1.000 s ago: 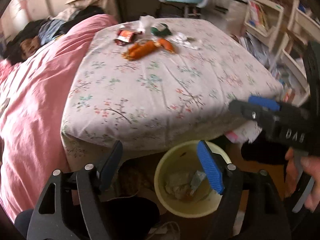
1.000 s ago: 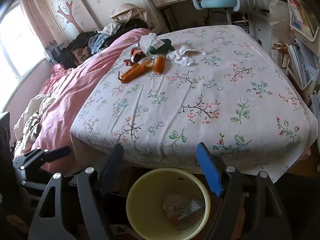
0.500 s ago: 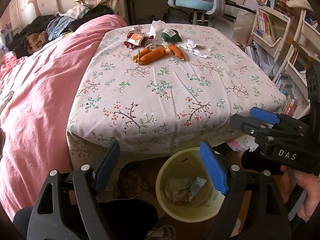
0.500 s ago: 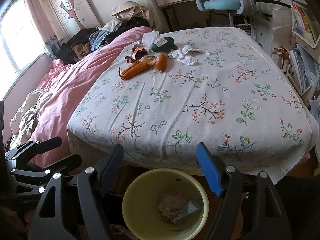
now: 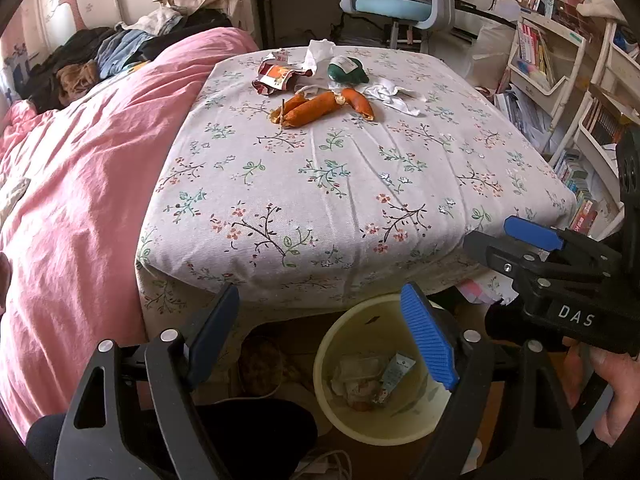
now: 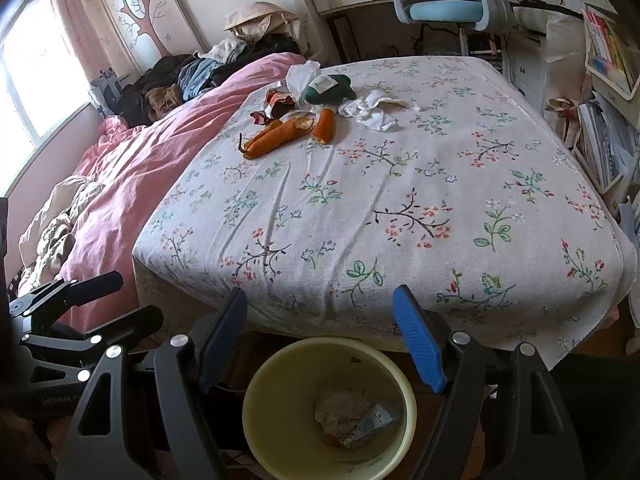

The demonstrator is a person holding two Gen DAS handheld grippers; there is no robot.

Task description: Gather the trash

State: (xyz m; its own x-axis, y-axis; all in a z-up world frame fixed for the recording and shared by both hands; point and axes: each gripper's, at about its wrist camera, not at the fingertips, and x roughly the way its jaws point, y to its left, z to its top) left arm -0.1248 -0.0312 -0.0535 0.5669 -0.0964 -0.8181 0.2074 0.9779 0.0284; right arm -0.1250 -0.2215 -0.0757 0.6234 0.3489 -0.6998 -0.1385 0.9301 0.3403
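A pile of trash lies at the far end of the floral bed point(image 5: 340, 200): orange peels point(image 5: 316, 109) point(image 6: 280, 136), a red snack wrapper point(image 5: 274, 78) point(image 6: 280, 102), a dark green wrapper point(image 5: 346, 70) point(image 6: 328, 86) and crumpled white tissues point(image 5: 390, 94) point(image 6: 370, 110). A pale yellow bin point(image 5: 332, 392) point(image 6: 260, 432) stands on the floor at the bed's near edge with some trash inside. My left gripper point(image 5: 320, 336) is open and empty above the bin's left side. My right gripper point(image 6: 320, 328) is open and empty above the bin; it also shows at the right of the left wrist view point(image 5: 520, 240).
A pink duvet point(image 5: 80, 200) covers the bed's left half, with clothes heaped behind it. A blue desk chair point(image 5: 400, 0) stands beyond the bed. Bookshelves point(image 5: 560, 80) line the right side.
Both grippers have risen and pulled back slightly from the bin, so the bed and trash pile look nearer and lower. Both stayed open and empty.
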